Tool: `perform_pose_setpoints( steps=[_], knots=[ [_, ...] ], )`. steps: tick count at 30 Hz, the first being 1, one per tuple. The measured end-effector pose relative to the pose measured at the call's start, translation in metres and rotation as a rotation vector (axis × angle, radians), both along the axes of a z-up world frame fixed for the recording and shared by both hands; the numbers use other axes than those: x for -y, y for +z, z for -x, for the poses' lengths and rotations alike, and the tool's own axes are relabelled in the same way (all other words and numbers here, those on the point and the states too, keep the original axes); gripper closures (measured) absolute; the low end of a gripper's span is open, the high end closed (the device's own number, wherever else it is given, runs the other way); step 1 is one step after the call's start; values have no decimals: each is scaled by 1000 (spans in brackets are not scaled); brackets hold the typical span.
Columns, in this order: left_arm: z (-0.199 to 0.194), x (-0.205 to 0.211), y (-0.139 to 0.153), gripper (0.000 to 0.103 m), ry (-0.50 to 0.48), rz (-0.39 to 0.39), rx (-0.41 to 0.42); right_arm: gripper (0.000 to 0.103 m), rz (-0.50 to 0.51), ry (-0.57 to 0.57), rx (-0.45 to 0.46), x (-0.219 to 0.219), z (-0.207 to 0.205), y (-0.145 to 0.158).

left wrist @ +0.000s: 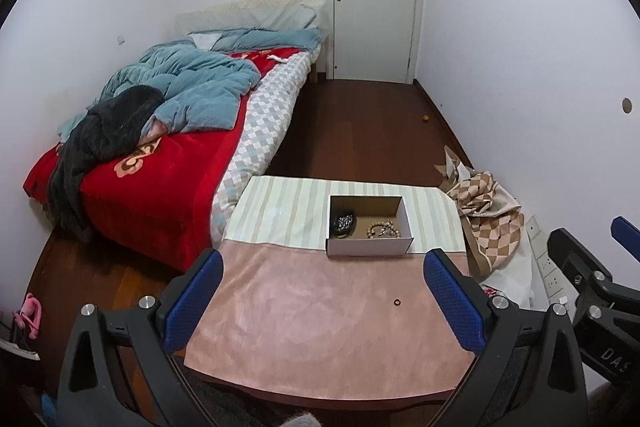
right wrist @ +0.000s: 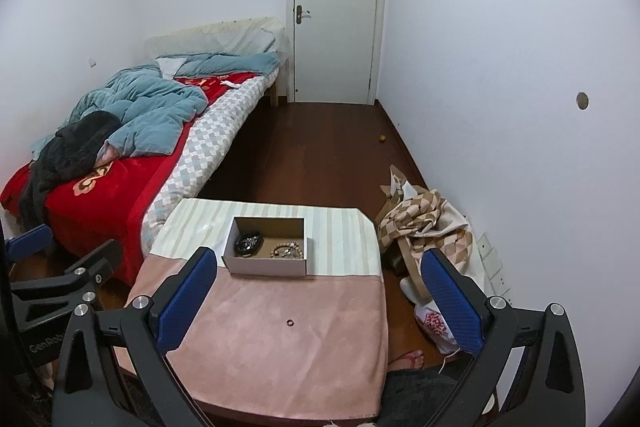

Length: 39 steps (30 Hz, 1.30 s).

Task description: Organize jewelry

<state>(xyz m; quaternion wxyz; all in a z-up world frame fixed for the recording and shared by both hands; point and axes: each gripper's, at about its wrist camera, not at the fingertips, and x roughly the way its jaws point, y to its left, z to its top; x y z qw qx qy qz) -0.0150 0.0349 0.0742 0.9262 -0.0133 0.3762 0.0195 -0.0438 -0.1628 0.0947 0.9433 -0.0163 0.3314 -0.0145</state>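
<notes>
item 1, left gripper [left wrist: 324,301]: fingers spread wide, nothing between them, held above the near half of the table [left wrist: 280,339].

item 2, right gripper [right wrist: 320,301]: likewise spread wide and empty, beside the left one over the near edge.

item 3, small dark ring [left wrist: 397,302]: lies alone on the pink cloth [left wrist: 312,307], well apart from the box, nearer my right side.

item 4, open cardboard box [left wrist: 370,247]: sits on the striped cloth [left wrist: 280,211] at the far half of the table. inside, a dark beaded piece [left wrist: 342,223] at the left and a pale bead bracelet [left wrist: 384,229] at the right, close but i cannot tell whether they touch.

step in hand, as i judge it: two pieces are in the box, the ring is the one left out, and neither tool has closed on it. next move calls for lowering one gripper over the ring, probably the right, and pinching very finely; the ring is flat and tiny against soft pile, so the pads may slide over it or catch the cloth.

hard to make out: the ring's material, and whether the dark piece is a bracelet or a cluster. the box's near wall hides part of its floor. the table's near corners are covered by the gripper bodies.
</notes>
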Motion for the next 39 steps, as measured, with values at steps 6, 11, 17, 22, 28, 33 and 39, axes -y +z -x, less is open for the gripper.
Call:
perform_pose_setpoints(
  steps=[6, 11, 17, 22, 28, 33, 39],
  knots=[
    [-11, -3, -7, 1, 15, 24, -29, 0, 5, -2, -18, 0, -10, -4],
    [-27, -2, -10, 1, 27, 4, -22, 0, 15, -11, -29, -2, -31, -12],
    [-53, -5, -15, 1, 45, -7, -28, 0, 27, -29, -61, -4, -65, -28],
    [-75, -6, -21, 1, 45, -27, -49, 0, 28, -42, -92, -3, -96, -40],
    [-94, -6, -32, 1, 45, -25, -87, 0, 23, -50, -138, -1, -124, -55],
    [-105, -3, -42, 1, 33, -24, -123, 0, 22, -48, -174, -1, -137, -65],
    [-112, 0, -46, 1, 29, -23, -140, 0, 24, -59, -196, 3, -145, -74]
  ],
)
